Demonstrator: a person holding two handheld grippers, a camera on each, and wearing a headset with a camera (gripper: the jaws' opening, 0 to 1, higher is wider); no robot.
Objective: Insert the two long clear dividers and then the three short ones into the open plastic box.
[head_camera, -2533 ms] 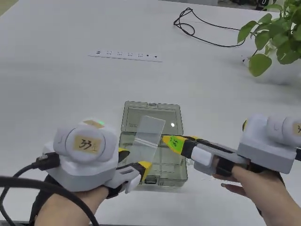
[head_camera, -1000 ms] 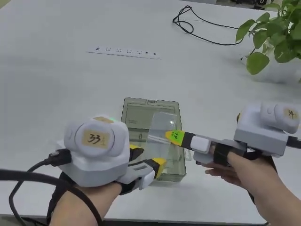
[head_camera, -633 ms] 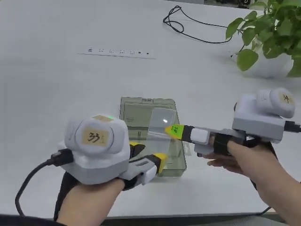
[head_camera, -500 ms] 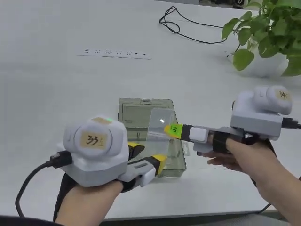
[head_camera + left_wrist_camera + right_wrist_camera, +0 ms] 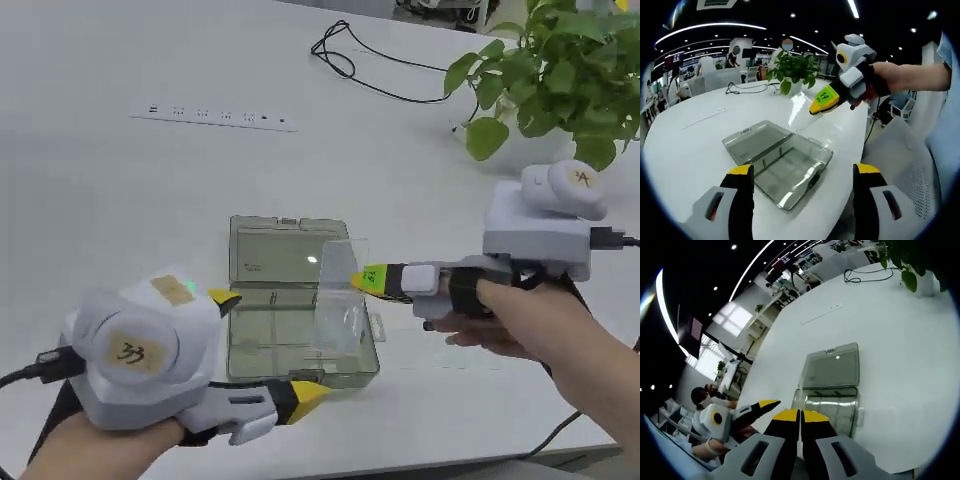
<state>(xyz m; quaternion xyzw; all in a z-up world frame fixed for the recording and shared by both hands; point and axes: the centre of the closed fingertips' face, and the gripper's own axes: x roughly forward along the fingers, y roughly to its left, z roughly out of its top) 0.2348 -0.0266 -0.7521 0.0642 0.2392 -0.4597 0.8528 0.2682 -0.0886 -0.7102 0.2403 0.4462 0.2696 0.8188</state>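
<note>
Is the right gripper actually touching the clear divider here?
Touching. In the head view the right gripper pinches the clear divider by its edge over the plastic box; the right gripper view shows its jaws shut on it.

Left hand-held gripper (image 5: pixel 265 348) spread wide, right hand-held gripper (image 5: pixel 365 277) clamped

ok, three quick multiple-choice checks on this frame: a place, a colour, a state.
1. Where is the clear divider? A) in the right gripper, over the box; B) flat on the table; C) by the plant.
2. Tip colour of the fingers? A) red; B) yellow; C) blue.
3. State of the left gripper? A) shut on the lid; B) open, holding nothing; C) shut on a cable.
Answers: 1 A, its fingers pinch the sheet above the box; 2 B, yellow tips show; 3 B, fingers spread wide.
</note>
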